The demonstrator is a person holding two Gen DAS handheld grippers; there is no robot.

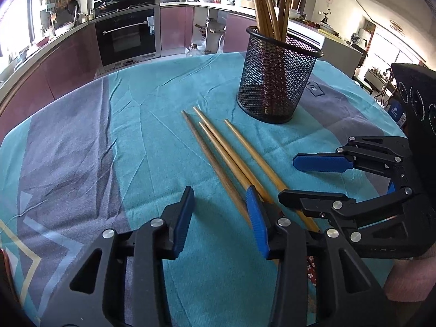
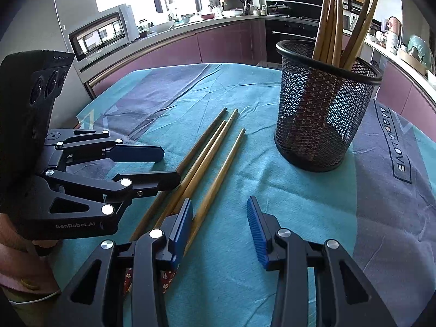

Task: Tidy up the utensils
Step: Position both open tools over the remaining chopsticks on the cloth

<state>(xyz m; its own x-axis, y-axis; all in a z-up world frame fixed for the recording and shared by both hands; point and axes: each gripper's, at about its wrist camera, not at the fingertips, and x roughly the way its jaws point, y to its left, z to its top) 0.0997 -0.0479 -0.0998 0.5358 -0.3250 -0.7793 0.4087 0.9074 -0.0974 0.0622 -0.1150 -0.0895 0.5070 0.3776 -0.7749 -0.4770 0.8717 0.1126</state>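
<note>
Several wooden chopsticks (image 1: pixel 226 152) lie side by side on the teal tablecloth (image 1: pixel 152 114); they also show in the right wrist view (image 2: pixel 207 152). A black mesh holder (image 1: pixel 275 79) stands upright beyond them with several chopsticks inside; it also shows in the right wrist view (image 2: pixel 321 109). My left gripper (image 1: pixel 220 218) is open and empty, low over the thick ends, its right finger beside them. My right gripper (image 2: pixel 218 226) is open and empty, its left finger over the thick ends. Each gripper shows in the other's view, the right one (image 1: pixel 313 177) and the left one (image 2: pixel 166 166), both open.
The table's far edge (image 1: pixel 163 62) faces kitchen cabinets and an oven (image 1: pixel 125 35). A grey band of the cloth (image 2: pixel 395 169) lies right of the holder. A microwave (image 2: pixel 100 32) sits off the table's left side.
</note>
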